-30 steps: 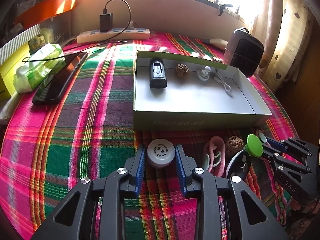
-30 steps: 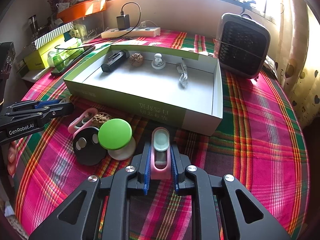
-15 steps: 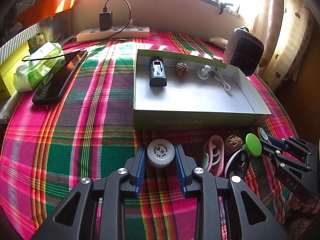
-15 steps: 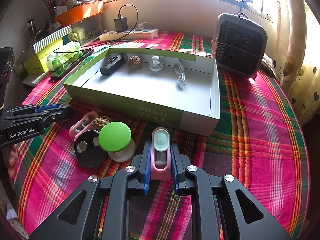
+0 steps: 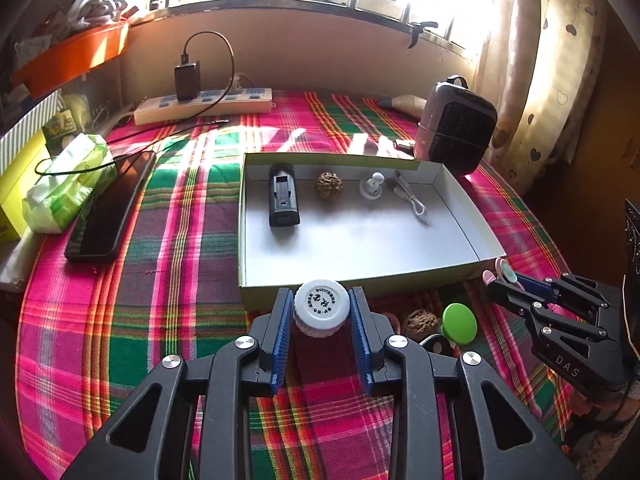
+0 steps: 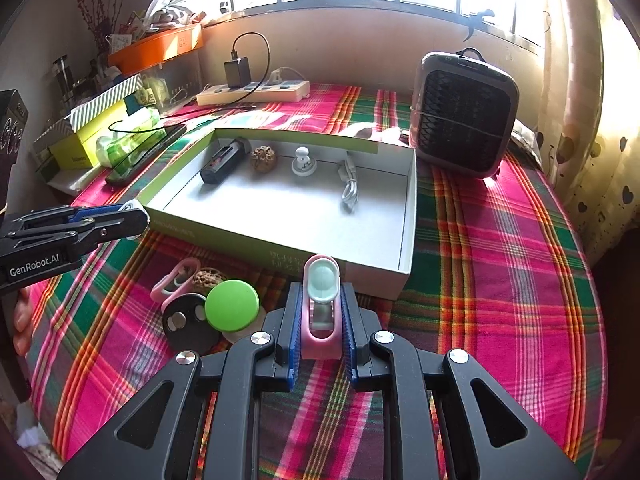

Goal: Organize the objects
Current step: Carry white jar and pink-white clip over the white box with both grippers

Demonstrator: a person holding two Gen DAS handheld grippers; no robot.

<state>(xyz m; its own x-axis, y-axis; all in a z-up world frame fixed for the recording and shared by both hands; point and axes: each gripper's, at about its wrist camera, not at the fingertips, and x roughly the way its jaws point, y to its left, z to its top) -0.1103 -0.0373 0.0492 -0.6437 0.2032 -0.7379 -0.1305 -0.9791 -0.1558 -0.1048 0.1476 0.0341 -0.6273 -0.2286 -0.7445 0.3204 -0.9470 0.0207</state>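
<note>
The left gripper (image 5: 322, 312) has risen toward the shallow white cardboard box (image 5: 256, 296), clamping the round white-capped bottle (image 5: 322, 306). The right gripper (image 6: 321, 312) grips the pink oblong clip (image 6: 321, 300).

Home room, plaid tablecloth (image 5: 120, 320), heart-print curtains (image 5: 540, 80), cluttered windowsill

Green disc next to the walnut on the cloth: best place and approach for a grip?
Grip the green disc by its rim, across the width, coming from above. It is thin, and leans on the black disc and a white one, so the raised edge is free. The walnut crowds its far side.
</note>
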